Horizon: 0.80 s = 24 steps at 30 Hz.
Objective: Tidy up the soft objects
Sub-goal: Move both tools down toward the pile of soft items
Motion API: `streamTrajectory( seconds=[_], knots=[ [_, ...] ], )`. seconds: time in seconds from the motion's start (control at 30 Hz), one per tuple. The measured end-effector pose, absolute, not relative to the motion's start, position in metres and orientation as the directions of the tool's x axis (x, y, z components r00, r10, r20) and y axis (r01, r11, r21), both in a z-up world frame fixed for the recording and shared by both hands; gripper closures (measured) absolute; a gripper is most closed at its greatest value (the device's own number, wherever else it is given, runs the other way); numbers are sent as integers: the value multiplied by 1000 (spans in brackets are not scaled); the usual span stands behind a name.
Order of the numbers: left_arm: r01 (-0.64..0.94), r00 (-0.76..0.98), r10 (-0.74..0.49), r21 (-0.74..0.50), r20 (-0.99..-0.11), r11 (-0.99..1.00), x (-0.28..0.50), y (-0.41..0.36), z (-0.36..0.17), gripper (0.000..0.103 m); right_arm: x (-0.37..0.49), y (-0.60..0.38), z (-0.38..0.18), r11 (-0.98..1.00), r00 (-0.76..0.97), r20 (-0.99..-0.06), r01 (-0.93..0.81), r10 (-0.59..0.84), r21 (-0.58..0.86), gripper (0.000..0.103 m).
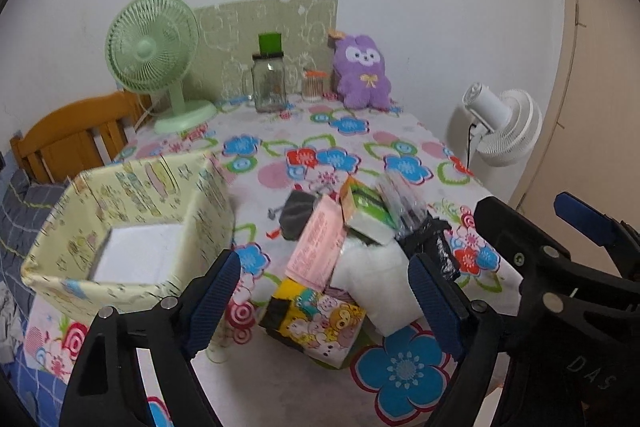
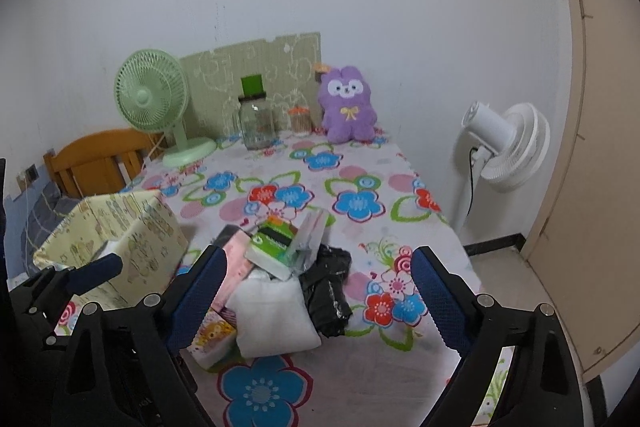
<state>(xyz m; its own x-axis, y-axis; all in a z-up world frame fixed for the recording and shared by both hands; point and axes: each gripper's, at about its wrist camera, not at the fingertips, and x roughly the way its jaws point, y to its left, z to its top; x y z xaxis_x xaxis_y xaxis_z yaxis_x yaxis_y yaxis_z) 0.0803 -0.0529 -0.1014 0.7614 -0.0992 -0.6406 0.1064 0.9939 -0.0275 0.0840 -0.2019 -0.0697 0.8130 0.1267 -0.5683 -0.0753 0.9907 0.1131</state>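
A heap of soft packs lies on the flowered tablecloth point(image 1: 280, 379): a white pack point(image 1: 372, 287) point(image 2: 276, 315), a pink pack point(image 1: 316, 247), a cartoon-print tissue pack point(image 1: 316, 323) point(image 2: 212, 339), a green and white pack point(image 1: 368, 215) point(image 2: 272, 247) and a black bag point(image 1: 432, 247) point(image 2: 326, 295). To its left stands an open yellow fabric box point(image 1: 132, 227) point(image 2: 120, 239). My left gripper point(image 1: 324, 299) hangs open above the heap, touching nothing. My right gripper point(image 2: 320, 295) is open too, over the white pack and black bag. The right gripper point(image 1: 560, 247) also shows at the right of the left wrist view.
At the table's far end stand a green desk fan point(image 1: 156, 67), a glass jar point(image 1: 270, 83) with a green lid, a small jar point(image 1: 313, 85) and a purple plush rabbit point(image 1: 362, 75). A wooden chair point(image 1: 76, 139) is at the left, a white floor fan point(image 1: 504, 123) at the right.
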Motion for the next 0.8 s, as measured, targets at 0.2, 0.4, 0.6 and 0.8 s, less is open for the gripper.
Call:
streamTrajectory(
  seconds=[0.2, 0.4, 0.6, 0.8],
  knots=[
    [90, 720, -87, -32, -689, 995, 92, -54, -123, 18, 96, -202, -94, 989, 776, -615, -75, 140, 131, 13],
    [71, 667, -75, -37, -741, 997, 103, -52, -145, 23, 105, -198, -116, 986, 739, -656, -81, 156, 143, 13],
    [70, 628, -79, -45, -774, 997, 109, -49, -160, 24, 111, -191, -129, 984, 707, -685, -97, 176, 152, 13],
    [104, 657, -54, 19, -752, 994, 101, -56, -164, 24, 116, -179, -141, 980, 675, -711, -125, 196, 152, 13]
  ],
)
